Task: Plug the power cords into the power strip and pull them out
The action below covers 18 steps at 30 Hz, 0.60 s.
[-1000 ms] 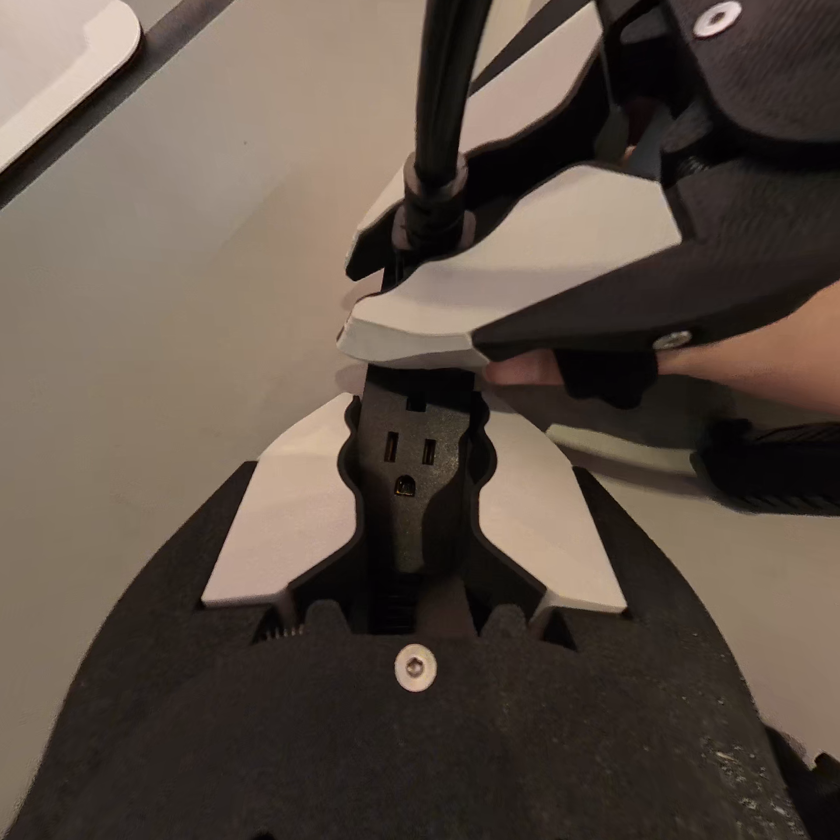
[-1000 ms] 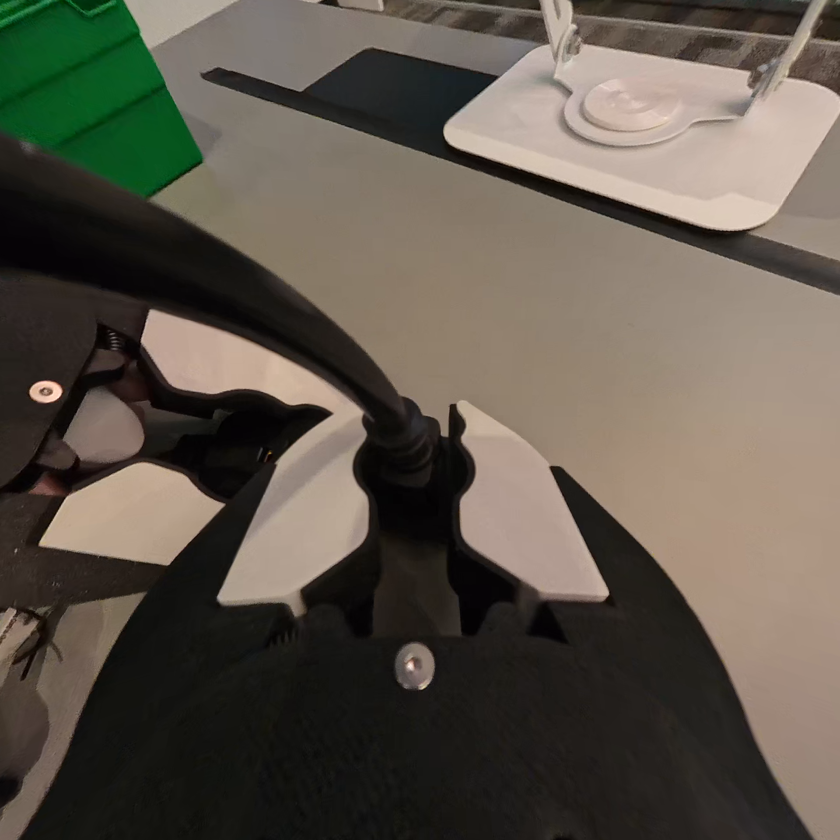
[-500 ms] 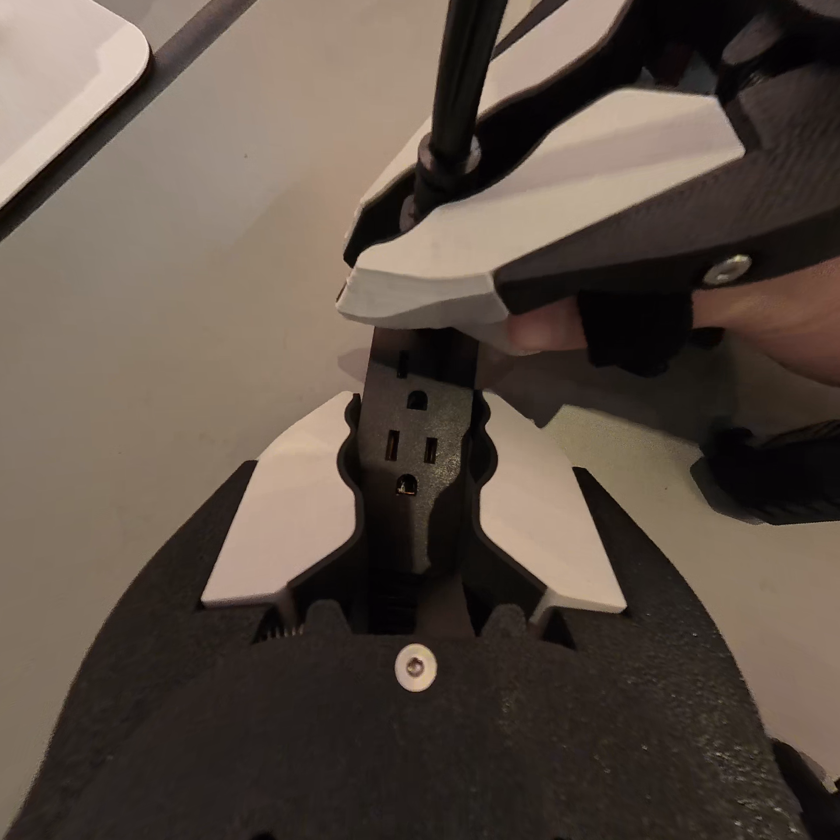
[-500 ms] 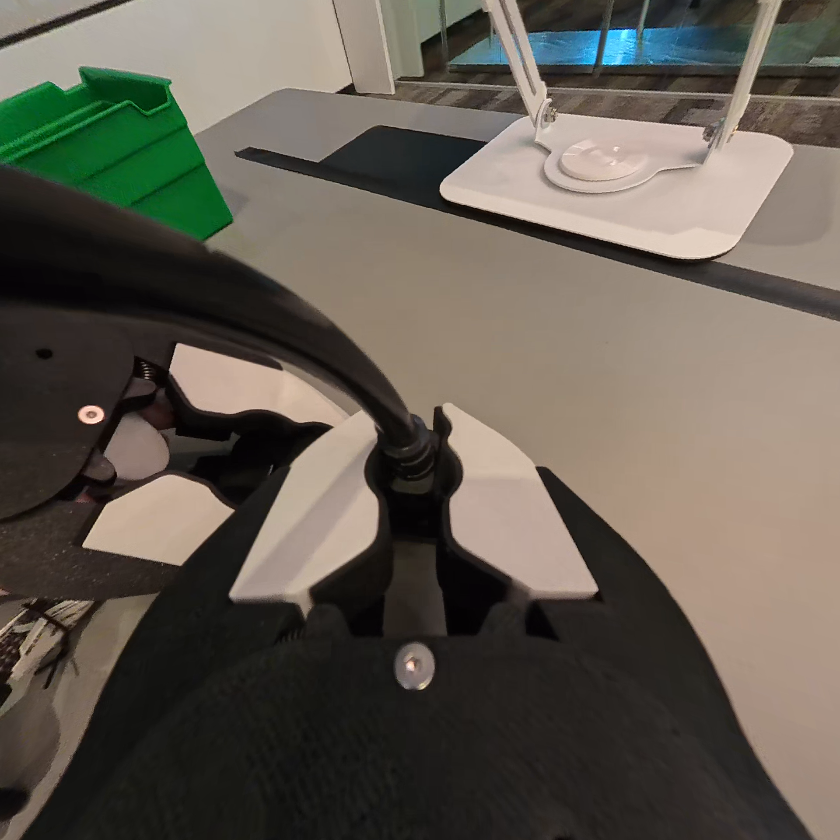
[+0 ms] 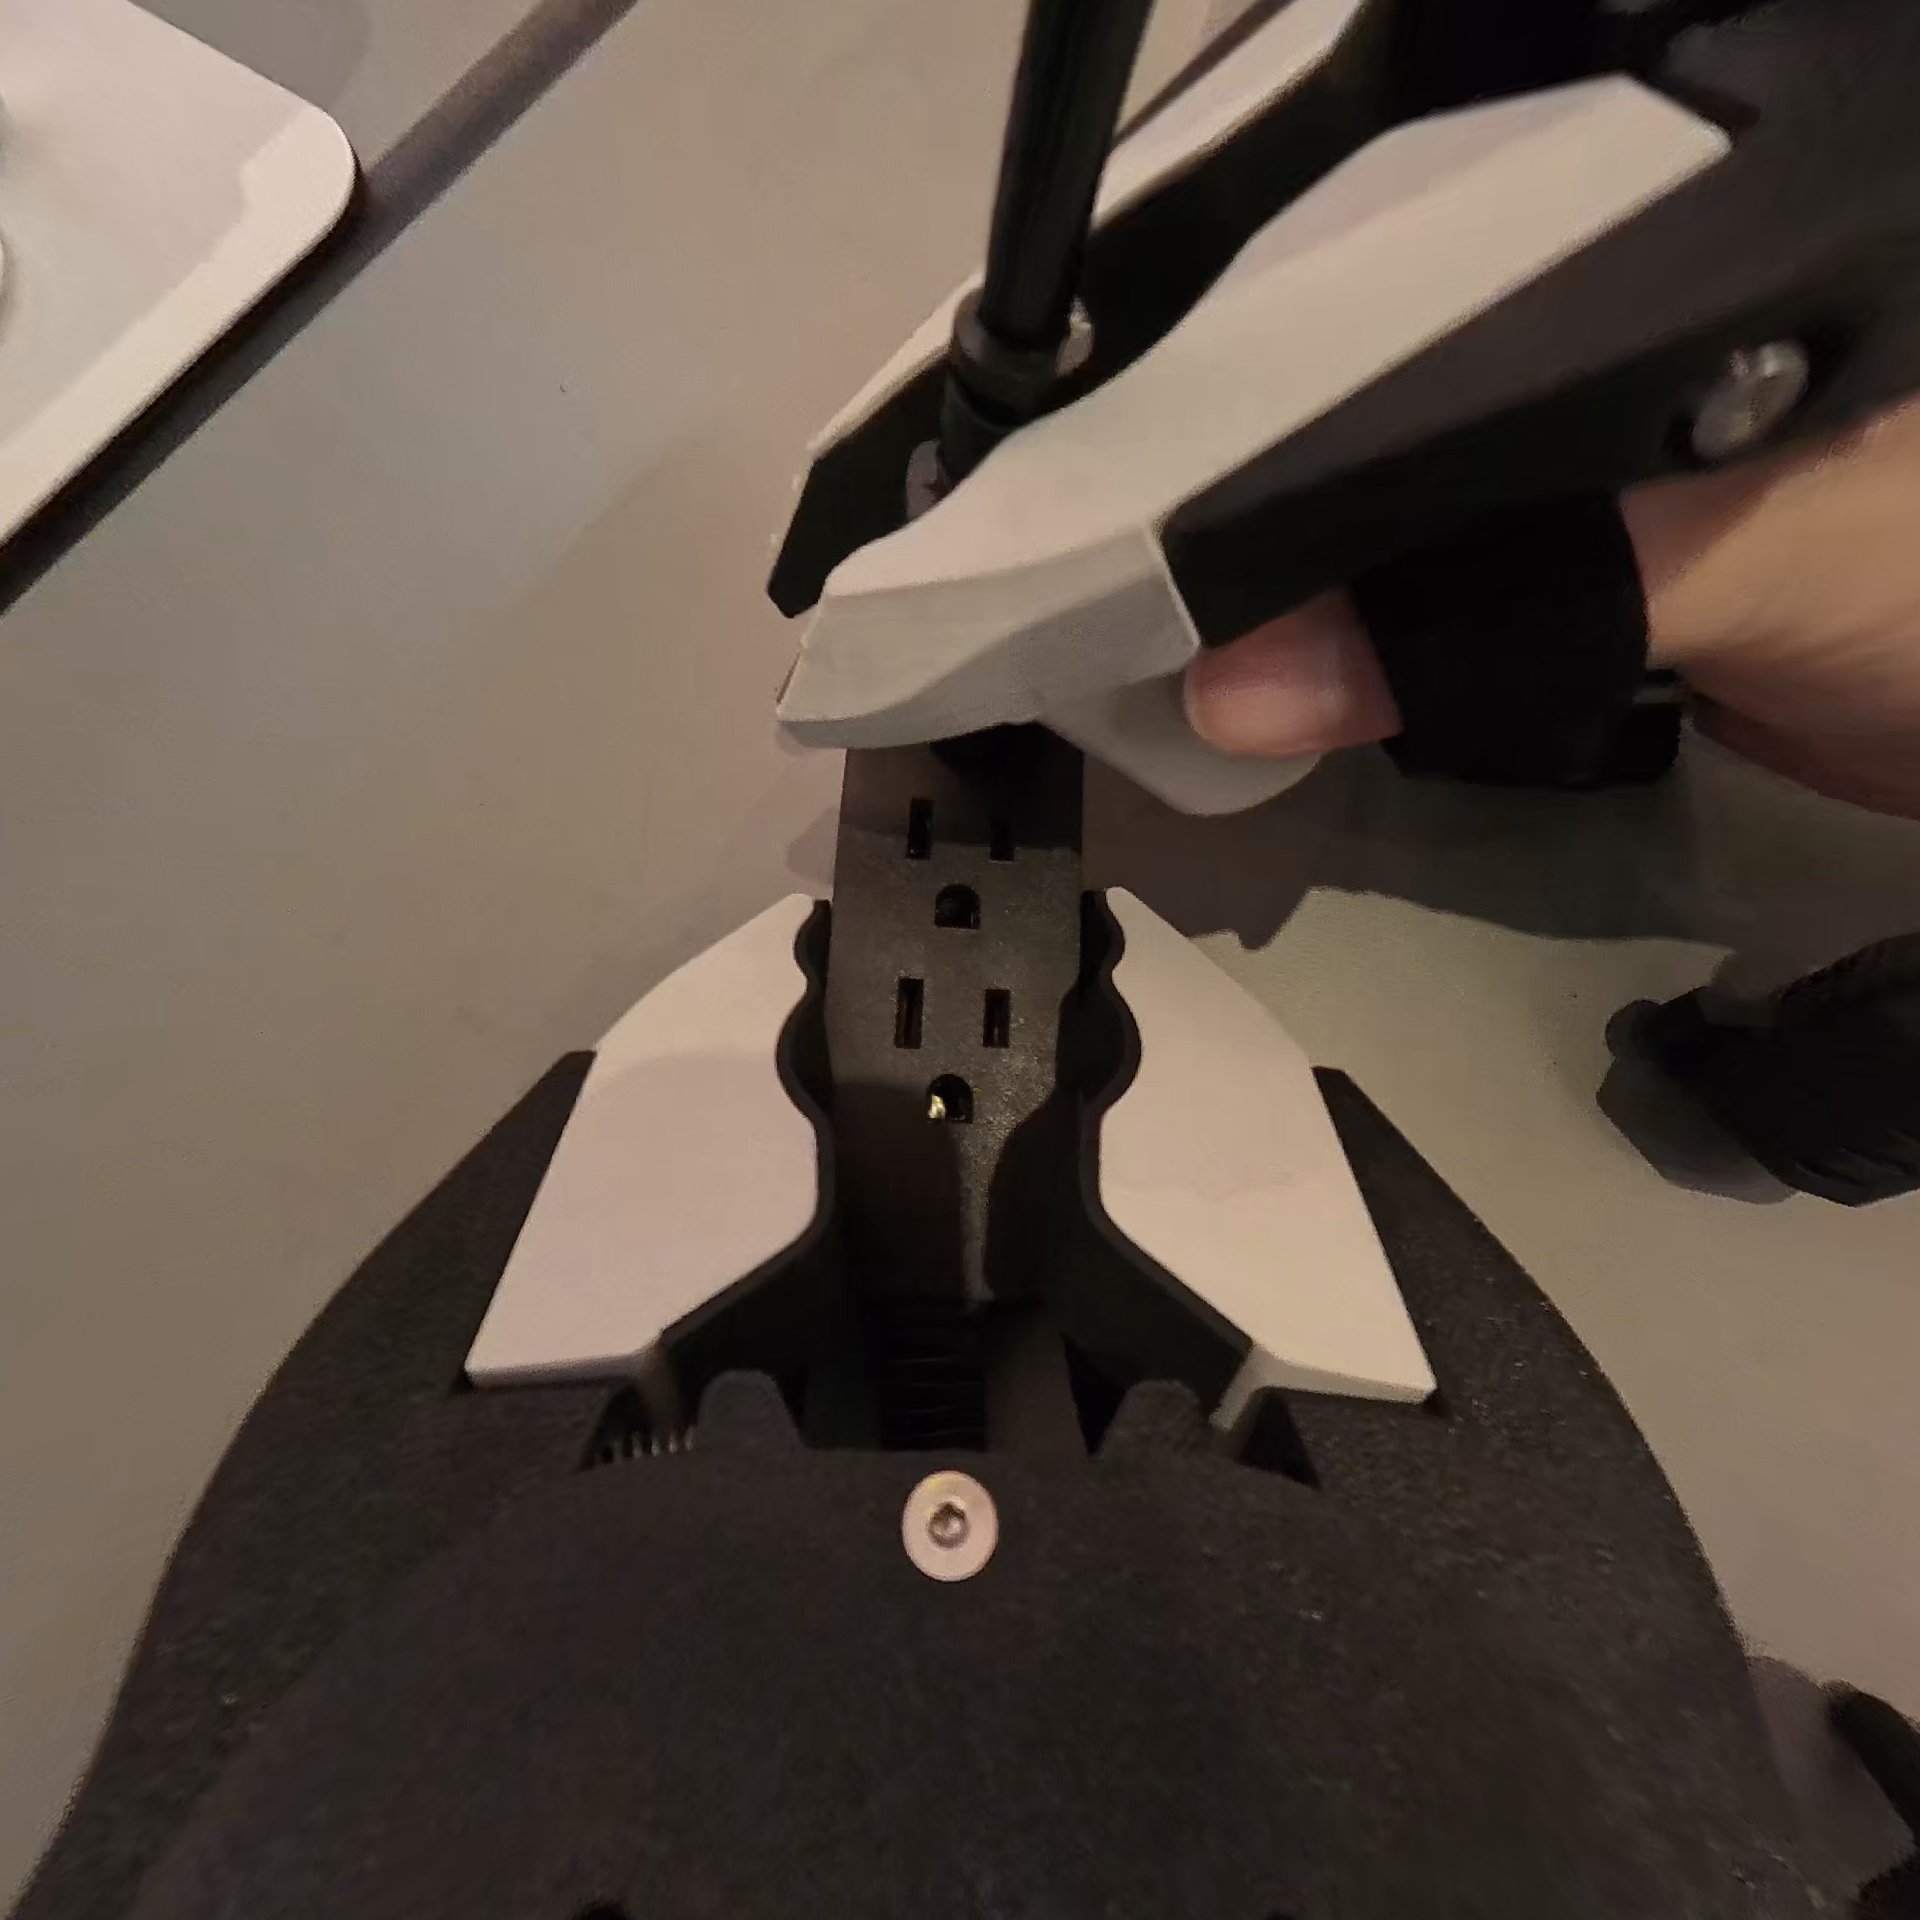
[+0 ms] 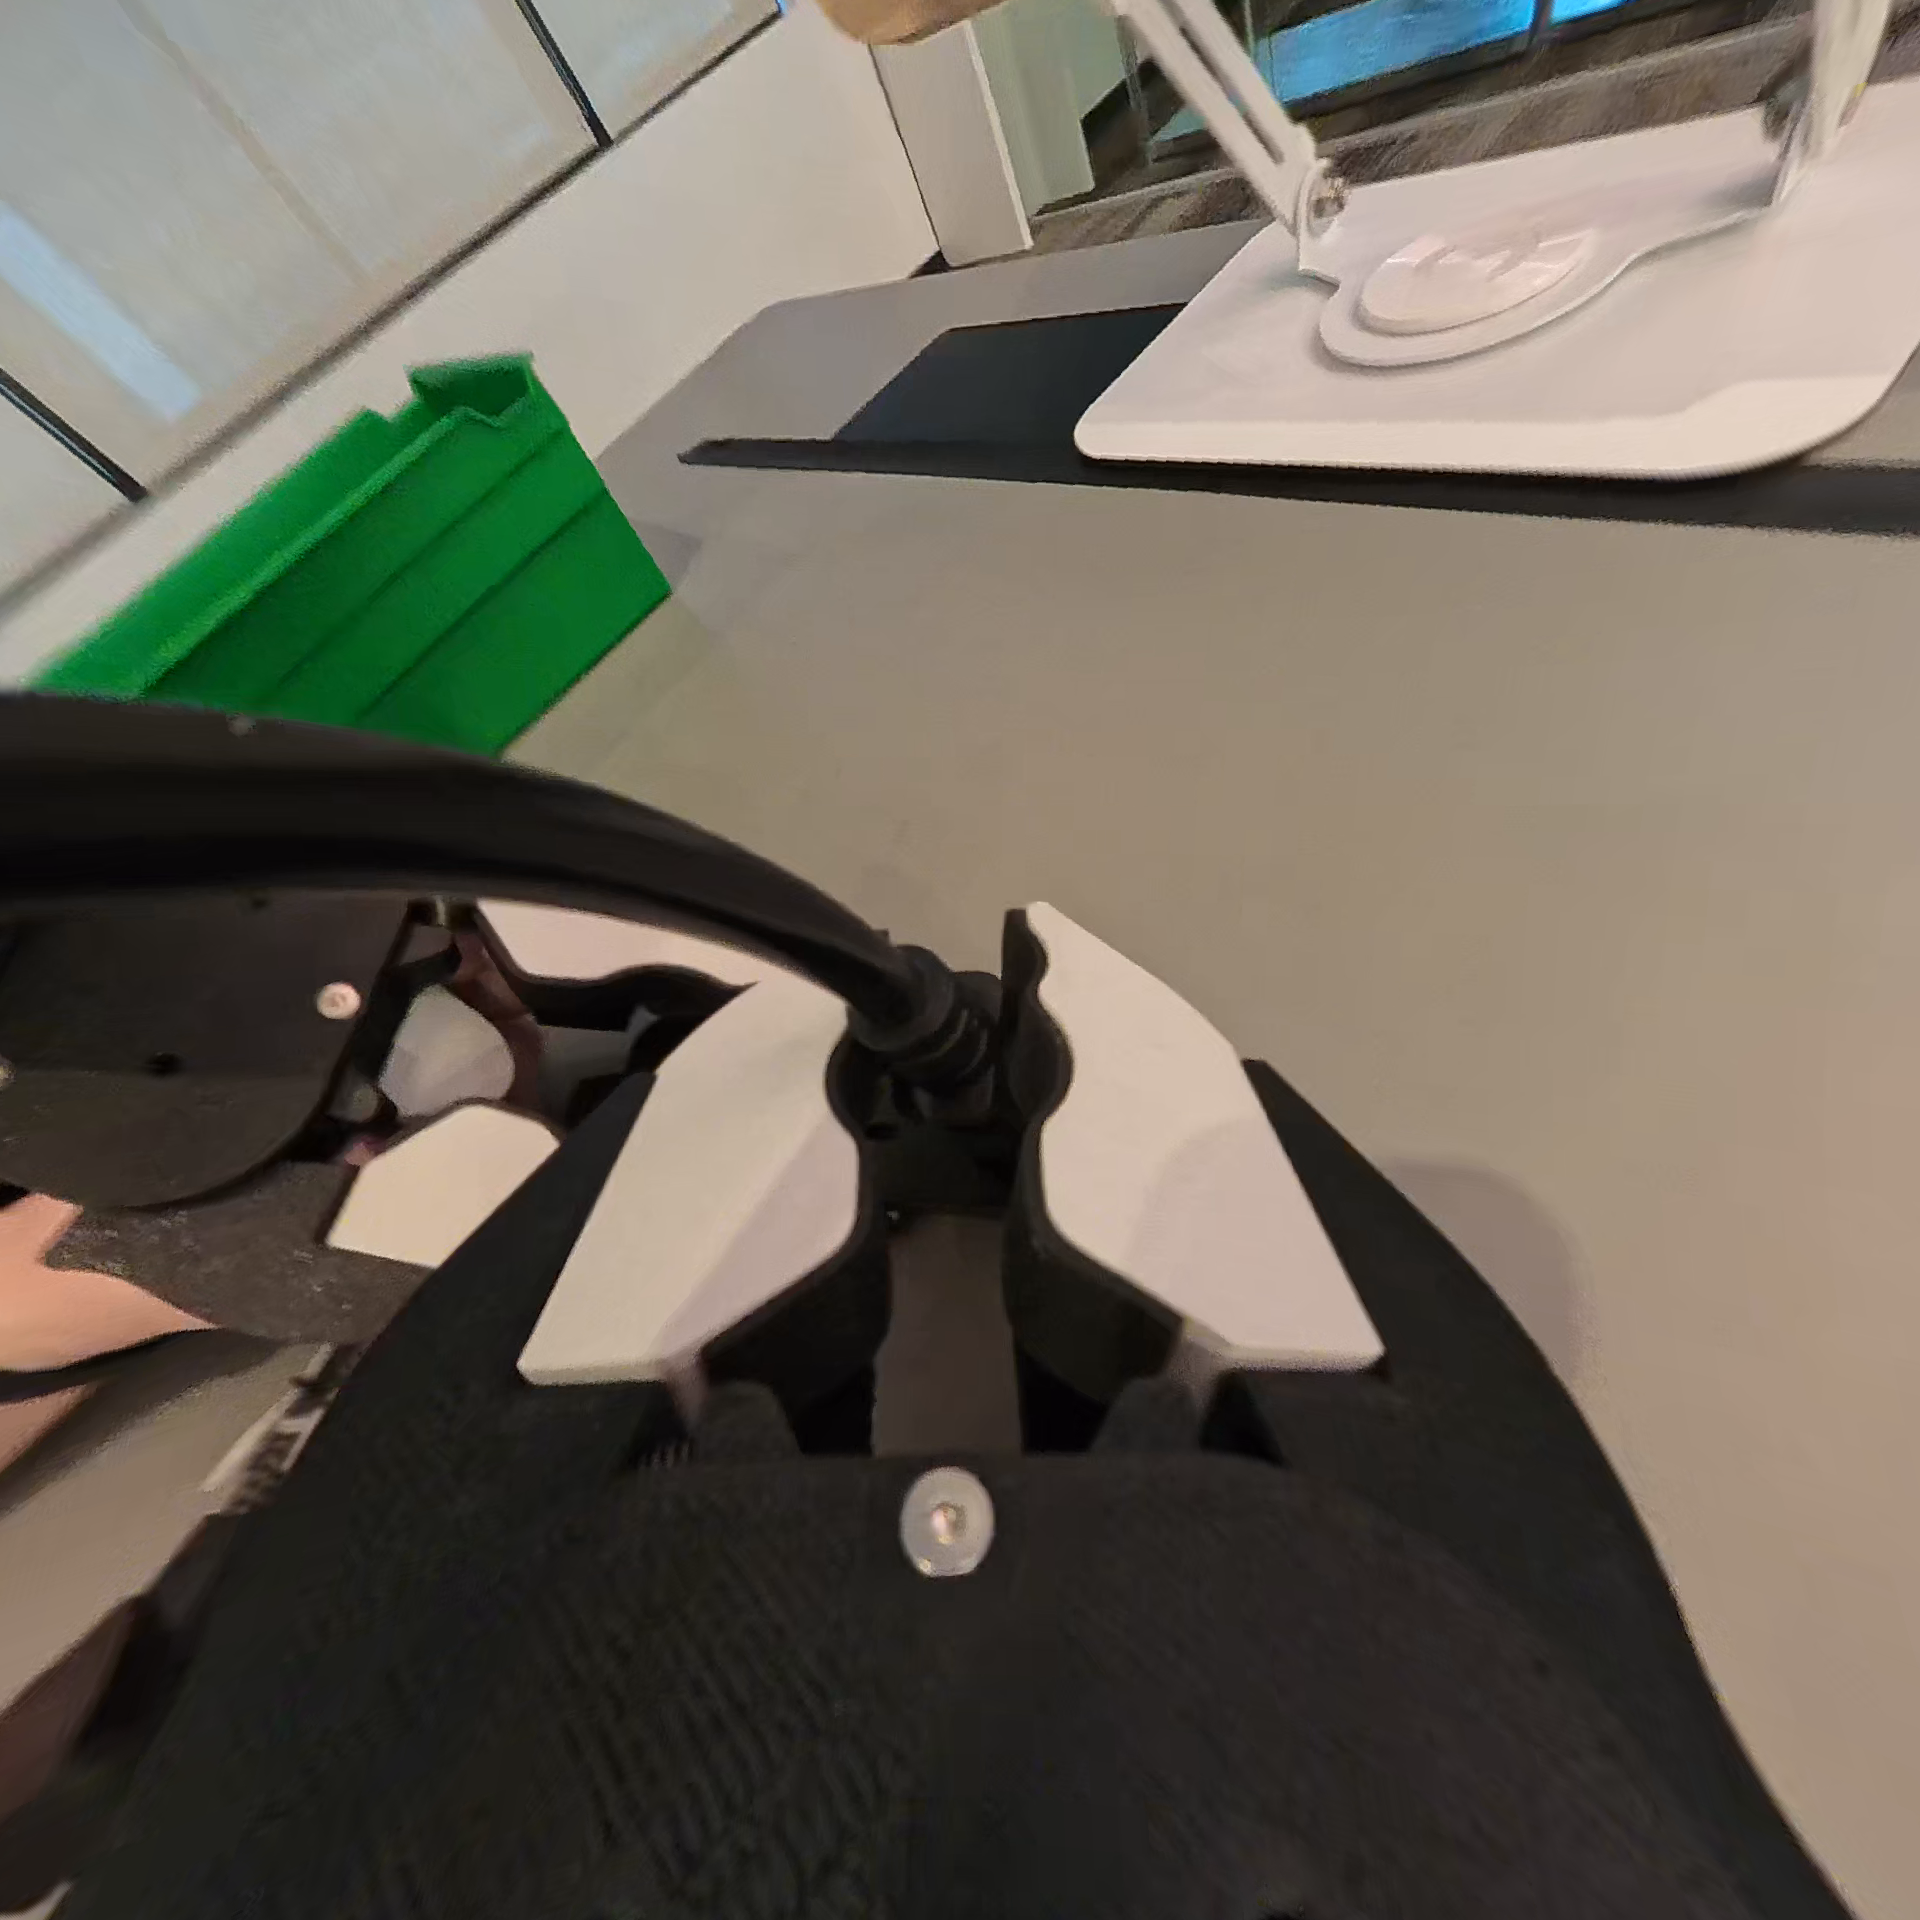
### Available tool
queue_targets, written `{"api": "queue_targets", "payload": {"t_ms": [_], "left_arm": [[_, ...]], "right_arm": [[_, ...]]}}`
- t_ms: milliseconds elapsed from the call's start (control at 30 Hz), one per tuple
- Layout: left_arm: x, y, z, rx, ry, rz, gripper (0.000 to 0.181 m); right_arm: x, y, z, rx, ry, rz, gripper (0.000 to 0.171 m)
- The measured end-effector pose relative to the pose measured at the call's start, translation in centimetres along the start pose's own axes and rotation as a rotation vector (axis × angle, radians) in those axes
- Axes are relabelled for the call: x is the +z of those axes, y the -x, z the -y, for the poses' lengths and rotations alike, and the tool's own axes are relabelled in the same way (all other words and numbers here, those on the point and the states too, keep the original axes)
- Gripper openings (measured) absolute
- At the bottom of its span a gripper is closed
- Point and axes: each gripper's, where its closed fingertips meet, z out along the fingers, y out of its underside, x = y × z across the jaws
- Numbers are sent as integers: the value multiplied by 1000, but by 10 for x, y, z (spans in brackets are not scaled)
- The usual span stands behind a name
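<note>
My left gripper [image 5: 956, 914] is shut on the black power strip [image 5: 956, 997] and holds it down on the grey table; two outlets show between and beyond its fingers. My right gripper [image 6: 997, 935] is shut on a black plug [image 6: 940, 1039] whose thick black cord [image 6: 416, 800] arcs off to the left. In the left wrist view the right gripper [image 5: 894, 582] hovers over the strip's far end with the plug [image 5: 1013, 353] and cord [image 5: 1049, 156] held between its white fingers. The plug's prongs are hidden.
A green bin [image 6: 395, 603] stands at the table's far left. A white stand base [image 6: 1507, 364] sits on a dark strip [image 6: 1351, 488] at the back; it also shows in the left wrist view [image 5: 135, 249]. A person's hand [image 5: 1766, 665] holds the right gripper. The grippers' ends are close to 6 cm from one another.
The right gripper has risen and tilted back with the plug, moving away from the strip; a second outlet has come into sight beneath it. The left gripper holds the strip still.
</note>
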Motion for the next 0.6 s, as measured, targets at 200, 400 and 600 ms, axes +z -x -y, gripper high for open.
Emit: {"api": "queue_targets", "payload": {"t_ms": [200, 400, 600], "left_arm": [[-22, -16, 16, -230, -67, -382, 54], [-61, -45, 38, -506, -147, -949, 56], [-41, -58, -4, -376, 136, -858, 36]], "right_arm": [[-13, 16, 15, -301, -108, 52, 15], [-41, 48, 36, -440, -364, 224, 17], [-34, 65, 20, -630, -321, 233, 16]]}}
